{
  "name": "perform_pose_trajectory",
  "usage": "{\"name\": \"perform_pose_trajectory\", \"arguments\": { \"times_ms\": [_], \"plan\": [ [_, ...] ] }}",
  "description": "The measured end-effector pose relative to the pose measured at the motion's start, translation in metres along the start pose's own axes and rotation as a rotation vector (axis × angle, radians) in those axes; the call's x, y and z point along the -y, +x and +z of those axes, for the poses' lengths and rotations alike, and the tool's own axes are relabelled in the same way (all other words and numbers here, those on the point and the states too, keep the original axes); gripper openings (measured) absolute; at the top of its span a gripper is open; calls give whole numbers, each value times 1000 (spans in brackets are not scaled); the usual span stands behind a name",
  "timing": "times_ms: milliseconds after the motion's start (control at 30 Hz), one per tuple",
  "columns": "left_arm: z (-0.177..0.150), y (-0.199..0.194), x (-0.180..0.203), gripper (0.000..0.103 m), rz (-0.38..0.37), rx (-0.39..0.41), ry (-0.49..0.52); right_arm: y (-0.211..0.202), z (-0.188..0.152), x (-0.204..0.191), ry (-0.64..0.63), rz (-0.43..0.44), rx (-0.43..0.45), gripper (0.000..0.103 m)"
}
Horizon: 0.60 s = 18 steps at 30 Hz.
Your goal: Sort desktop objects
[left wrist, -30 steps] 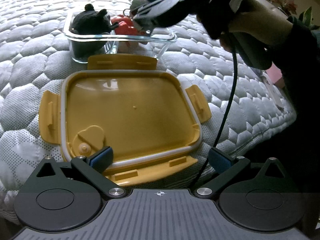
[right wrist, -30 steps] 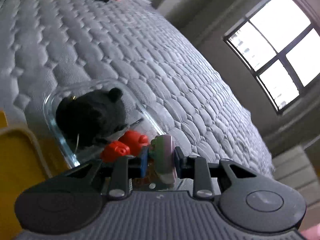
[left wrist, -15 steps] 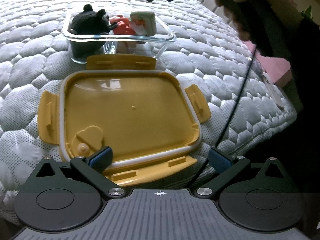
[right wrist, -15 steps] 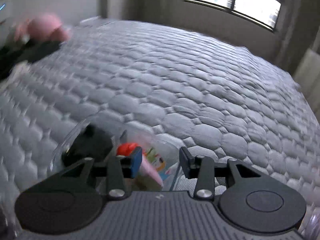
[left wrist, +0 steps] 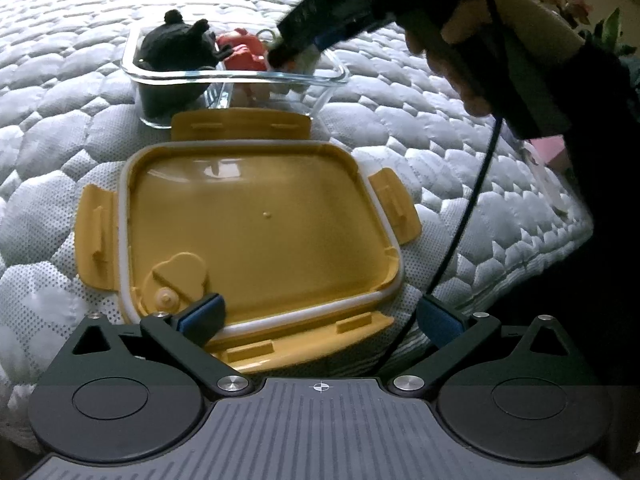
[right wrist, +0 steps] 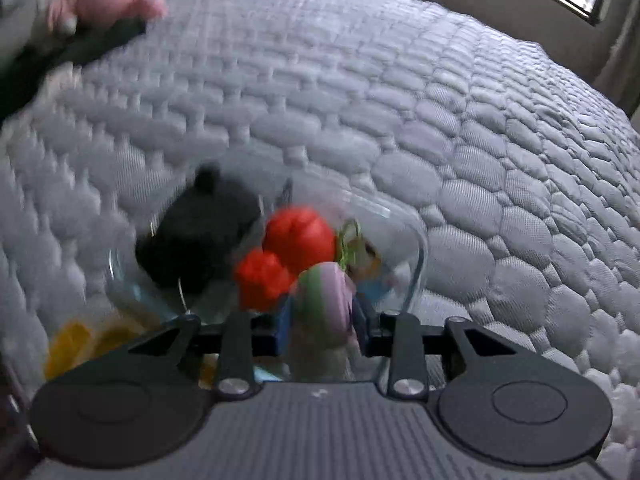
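A clear glass container [left wrist: 240, 76] stands on the quilted bed, holding a black plush toy [left wrist: 176, 46], a red toy [left wrist: 244, 50] and small trinkets. In the right wrist view the container [right wrist: 416, 248] holds the black plush [right wrist: 200, 236] and red toy [right wrist: 296, 240]. My right gripper [right wrist: 322, 320] is shut on a pink and green striped toy [right wrist: 326, 300] over the container; it shows in the left wrist view [left wrist: 296, 50]. My left gripper [left wrist: 320, 316] is open over the near edge of the yellow lid [left wrist: 256, 224].
The yellow lid lies upside down on the bed in front of the container, flaps spread. The bed's edge [left wrist: 532, 256] drops off at the right. A pink object [right wrist: 116, 0] lies far off on the bed. A black cable [left wrist: 460, 224] hangs from the right hand.
My right gripper, open and raised half a second ago, has come back down into the container and closed on the striped toy. The left gripper has stayed still.
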<state>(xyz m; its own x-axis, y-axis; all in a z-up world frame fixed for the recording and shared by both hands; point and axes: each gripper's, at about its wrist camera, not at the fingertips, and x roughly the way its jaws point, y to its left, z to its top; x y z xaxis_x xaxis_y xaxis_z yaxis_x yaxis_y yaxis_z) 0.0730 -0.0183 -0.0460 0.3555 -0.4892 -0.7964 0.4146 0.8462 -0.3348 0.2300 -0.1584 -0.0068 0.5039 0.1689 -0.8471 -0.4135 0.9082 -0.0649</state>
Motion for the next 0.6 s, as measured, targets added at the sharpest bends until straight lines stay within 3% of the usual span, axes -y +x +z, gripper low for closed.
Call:
{"name": "perform_pose_trajectory", "arguments": {
  "times_ms": [67, 200, 267, 433, 600],
  "plan": [
    [0, 0, 0, 103, -1, 1, 1, 1, -7, -6, -51, -21, -5, 31],
    [1, 1, 0, 103, 3, 2, -3, 0, -26, -35, -271, -180, 132, 30],
    [0, 1, 2, 103, 11, 1, 8, 3, -30, -44, -329, -221, 147, 30],
    [-1, 1, 2, 103, 12, -1, 6, -2, -21, -32, -224, -159, 76, 39],
    [0, 1, 2, 103, 11, -2, 3, -23, -14, -11, -82, -64, 94, 39]
  ]
}}
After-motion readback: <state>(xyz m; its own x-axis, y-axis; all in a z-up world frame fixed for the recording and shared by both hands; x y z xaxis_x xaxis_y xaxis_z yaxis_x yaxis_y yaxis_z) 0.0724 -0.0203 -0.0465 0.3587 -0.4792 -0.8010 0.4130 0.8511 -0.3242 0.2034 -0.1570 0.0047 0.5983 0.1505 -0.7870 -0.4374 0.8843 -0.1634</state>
